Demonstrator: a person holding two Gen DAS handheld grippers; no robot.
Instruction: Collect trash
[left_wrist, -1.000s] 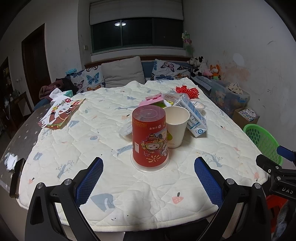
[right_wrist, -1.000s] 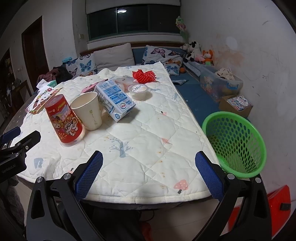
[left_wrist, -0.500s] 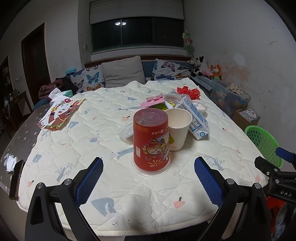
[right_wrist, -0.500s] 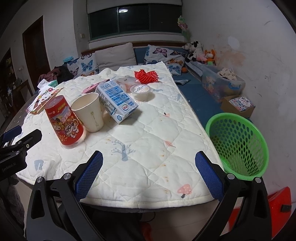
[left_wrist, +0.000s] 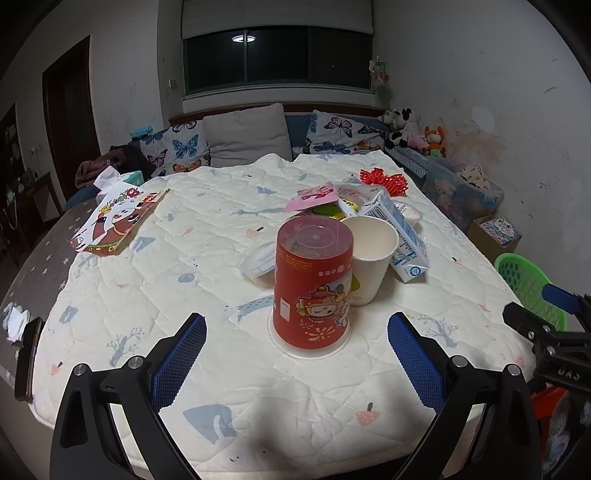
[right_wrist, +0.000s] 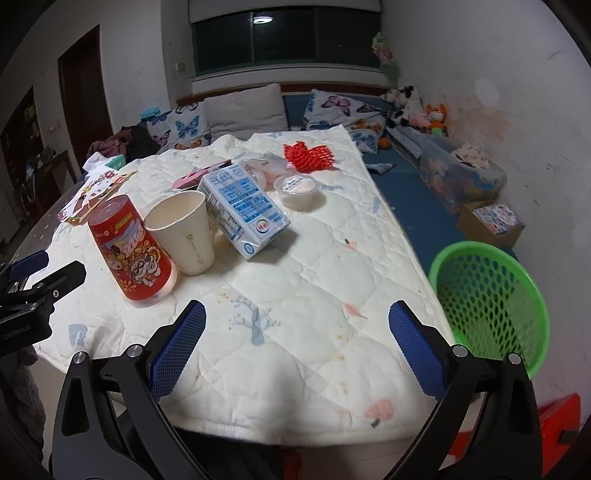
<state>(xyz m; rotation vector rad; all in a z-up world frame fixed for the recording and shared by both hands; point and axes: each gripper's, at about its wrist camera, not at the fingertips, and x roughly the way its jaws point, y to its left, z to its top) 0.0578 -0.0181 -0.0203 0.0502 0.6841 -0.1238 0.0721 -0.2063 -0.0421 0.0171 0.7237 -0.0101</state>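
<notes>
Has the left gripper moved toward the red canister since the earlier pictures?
Yes. In the left wrist view the red canister sits lower and nearer the open left gripper than before, so the gripper has advanced over the table toward it.

1. A quilted white cover (left_wrist: 184, 266) with small printed figures lies over the table.
2. Butterfly cushions (left_wrist: 177, 151) and a grey cushion (left_wrist: 245, 134) lean against the far wall.
3. Stuffed toys (right_wrist: 417, 107) sit in the corner.
4. A clear storage bin (right_wrist: 458, 177) stands beside a cardboard box (right_wrist: 491, 221).
</notes>
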